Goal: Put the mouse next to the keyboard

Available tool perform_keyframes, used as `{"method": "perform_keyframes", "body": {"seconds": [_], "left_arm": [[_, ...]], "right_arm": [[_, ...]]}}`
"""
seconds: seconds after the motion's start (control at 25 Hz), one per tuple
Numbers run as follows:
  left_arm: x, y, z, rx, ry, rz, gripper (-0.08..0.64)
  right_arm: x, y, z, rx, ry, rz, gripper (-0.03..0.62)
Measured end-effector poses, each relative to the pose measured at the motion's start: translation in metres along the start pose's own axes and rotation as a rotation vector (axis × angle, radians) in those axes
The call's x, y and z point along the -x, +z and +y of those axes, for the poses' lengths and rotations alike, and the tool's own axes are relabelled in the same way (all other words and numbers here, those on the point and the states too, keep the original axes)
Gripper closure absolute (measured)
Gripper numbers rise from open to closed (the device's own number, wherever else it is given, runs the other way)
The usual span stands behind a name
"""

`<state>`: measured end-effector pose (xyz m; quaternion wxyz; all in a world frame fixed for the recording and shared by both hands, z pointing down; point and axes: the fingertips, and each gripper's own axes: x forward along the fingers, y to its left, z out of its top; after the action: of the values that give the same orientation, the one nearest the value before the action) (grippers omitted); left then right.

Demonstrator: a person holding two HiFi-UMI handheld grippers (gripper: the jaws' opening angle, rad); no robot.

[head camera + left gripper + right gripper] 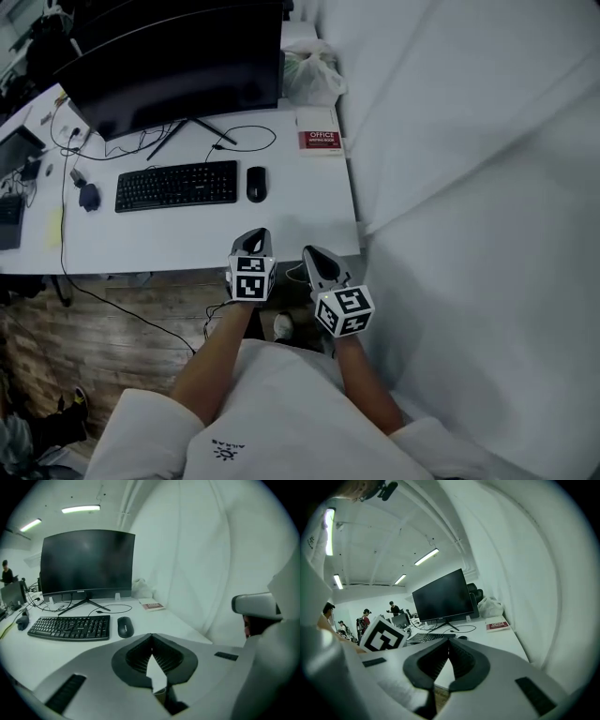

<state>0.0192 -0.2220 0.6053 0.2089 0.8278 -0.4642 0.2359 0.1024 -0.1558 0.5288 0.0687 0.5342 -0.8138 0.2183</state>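
Mouse [256, 184] beside keyboard [176, 186]; 2 grippers empty
The black mouse lies on the white desk [187, 242] just at the keyboard's 3 o'clock; left gripper [254, 236] and right gripper [315, 253] hover at the mouse's 6 o'clock, over the desk's near edge; both have jaws together, holding nothing.
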Motion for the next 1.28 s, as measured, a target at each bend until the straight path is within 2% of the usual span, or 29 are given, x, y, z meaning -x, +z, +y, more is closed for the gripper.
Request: {"method": "perform_keyframes", "body": {"seconds": [0.28,0.48,0.72,0.92,1.28], "left_arm": [[0.067,0.003,-0.036,-0.010,-0.069,-0.082,0.549],[0.106,0.005,-0.035,-0.025,-0.116,-0.136,0.549],[0.159,0.014,-0.015,-0.049,-0.172,-0.182,0.549],[0.199,0.011,0.022,-0.055,-0.151,-0.205,0.549],[0.237,0.006,0.066,-0.056,-0.124,-0.242,0.549]], "right_arm": [[0.037,-0.008,0.015,0.015,0.008,-0.033,0.574],[0.053,-0.005,0.029,0.044,0.005,-0.057,0.574],[0.072,0.004,0.055,0.035,-0.002,-0.086,0.574],[0.086,0.013,0.074,0.006,-0.024,-0.132,0.574],[0.096,0.020,0.093,0.048,-0.047,-0.136,0.574]]}}
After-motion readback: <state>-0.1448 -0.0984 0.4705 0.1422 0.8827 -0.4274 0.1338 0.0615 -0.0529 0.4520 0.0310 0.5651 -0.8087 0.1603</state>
